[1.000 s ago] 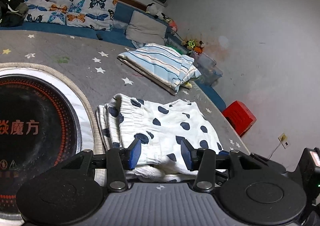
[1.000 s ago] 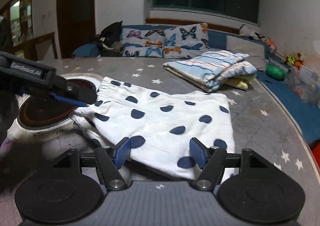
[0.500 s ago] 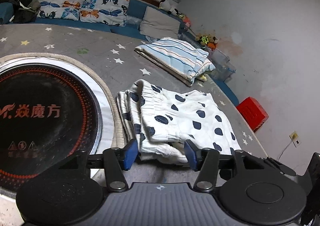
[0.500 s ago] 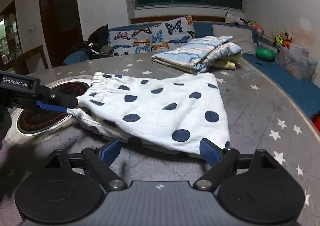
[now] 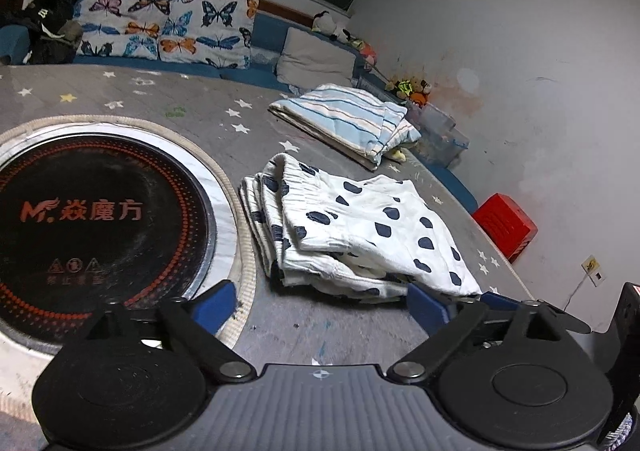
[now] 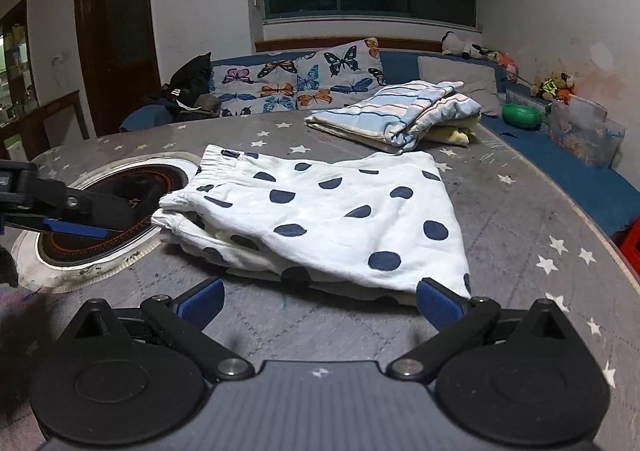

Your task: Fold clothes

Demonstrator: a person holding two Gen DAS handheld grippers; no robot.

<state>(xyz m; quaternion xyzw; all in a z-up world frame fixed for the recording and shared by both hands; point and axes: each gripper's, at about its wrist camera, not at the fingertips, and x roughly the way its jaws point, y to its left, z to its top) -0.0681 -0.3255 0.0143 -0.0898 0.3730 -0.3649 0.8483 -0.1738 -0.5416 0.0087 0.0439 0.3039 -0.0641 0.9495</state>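
- The polka-dot garment [image 5: 360,227] lies folded on the grey star-patterned tabletop [image 5: 320,315], white with dark blue dots, its layered edges stacked on the side toward the round black hotplate [image 5: 92,211].
- In the left wrist view the garment sits just ahead of the left gripper [image 5: 320,301], apart from it; a bare strip of tabletop shows between the two blue pads.
- The left gripper's jaws have just been opening and stand wide, holding nothing. The near corner of the cloth ends just beside the right-hand pad; whether they touch cannot be told.
- In the right wrist view the garment [image 6: 320,219] spreads across the middle, its near hem just ahead of the right gripper [image 6: 320,301].
- The right gripper's jaws have also just been opening and stand fully wide, with nothing between them. The garment's near right corner lies close by the right-hand pad.
- The left gripper [image 6: 76,229] also shows at the left edge of that view, over the hotplate [image 6: 120,211], clear of the cloth.
- A folded striped blanket [image 6: 396,111] lies further back on the tabletop, well apart from the garment.
- Butterfly-print cushions [image 6: 296,83] line the blue bench behind.
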